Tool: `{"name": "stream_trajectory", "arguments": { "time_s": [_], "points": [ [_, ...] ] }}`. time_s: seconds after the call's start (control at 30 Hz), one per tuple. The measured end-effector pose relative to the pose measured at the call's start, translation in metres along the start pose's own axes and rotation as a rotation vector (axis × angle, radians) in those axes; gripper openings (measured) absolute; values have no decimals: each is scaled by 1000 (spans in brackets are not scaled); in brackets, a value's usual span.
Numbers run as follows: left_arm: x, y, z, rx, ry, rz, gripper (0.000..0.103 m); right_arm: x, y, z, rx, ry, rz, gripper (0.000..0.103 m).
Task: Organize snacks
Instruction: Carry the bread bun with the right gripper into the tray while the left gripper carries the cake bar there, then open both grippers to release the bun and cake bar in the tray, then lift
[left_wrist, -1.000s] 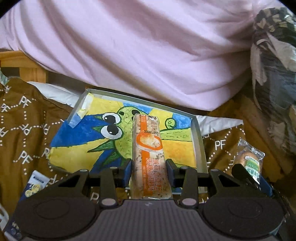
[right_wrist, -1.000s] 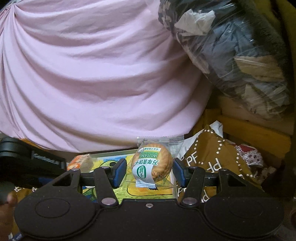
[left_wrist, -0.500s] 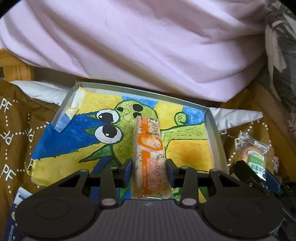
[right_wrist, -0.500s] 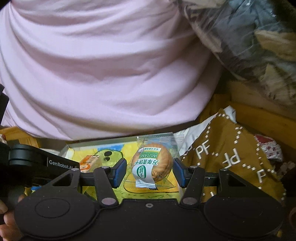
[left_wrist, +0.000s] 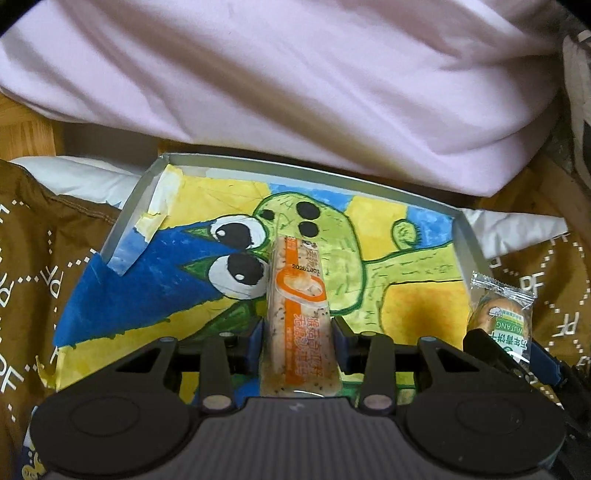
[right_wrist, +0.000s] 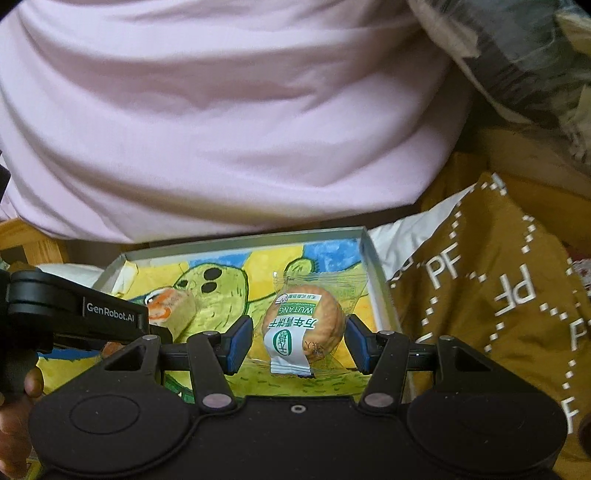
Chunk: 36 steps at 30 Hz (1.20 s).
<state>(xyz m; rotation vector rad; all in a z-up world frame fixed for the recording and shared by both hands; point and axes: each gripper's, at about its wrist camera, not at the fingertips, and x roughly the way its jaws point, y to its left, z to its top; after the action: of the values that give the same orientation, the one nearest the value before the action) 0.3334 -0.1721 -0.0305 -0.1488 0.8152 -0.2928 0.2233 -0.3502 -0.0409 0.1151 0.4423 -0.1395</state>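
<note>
Tray (left_wrist: 466, 243) is my landmark: a shallow grey one lined with a bright green-creature drawing, and nothing lies loose on that drawing as far as I can see. So I judge the task barely begun, with no snack set down yet.

My left gripper (left_wrist: 297, 341) has its blue pads pressed against both sides of a long orange-and-white bar (left_wrist: 297, 314). The bar points toward the tray's far wall and hangs over the middle of the drawing; whether its far tip touches the paper I cannot tell.

My right gripper (right_wrist: 298, 345) has a round cake (right_wrist: 303, 323) in clear wrap with a green label between its pads. The pads sit close to the wrapper on both sides, but I cannot make out firm contact, so I will not call it clamped. It hangs over the tray's right side, just inside the right wall.

Left to do, as I judge it: lower both, let go inside the tray, then fetch more. One blue-and-white packet (left_wrist: 27, 448) peeps out on the brown cloth (right_wrist: 480, 295) at the tray's near left corner, outside it.
</note>
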Motion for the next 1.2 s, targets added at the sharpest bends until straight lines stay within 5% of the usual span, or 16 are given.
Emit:
{"name": "stream_trajectory", "arguments": {
  "time_s": [0.9,1.2],
  "points": [
    [26,3,-7,24,-34,-36,43,34,5,-22,3,75,7,58],
    [23,5,-4,9,-15,-45,45,28,4,-21,18,41,36,70]
  ]
}}
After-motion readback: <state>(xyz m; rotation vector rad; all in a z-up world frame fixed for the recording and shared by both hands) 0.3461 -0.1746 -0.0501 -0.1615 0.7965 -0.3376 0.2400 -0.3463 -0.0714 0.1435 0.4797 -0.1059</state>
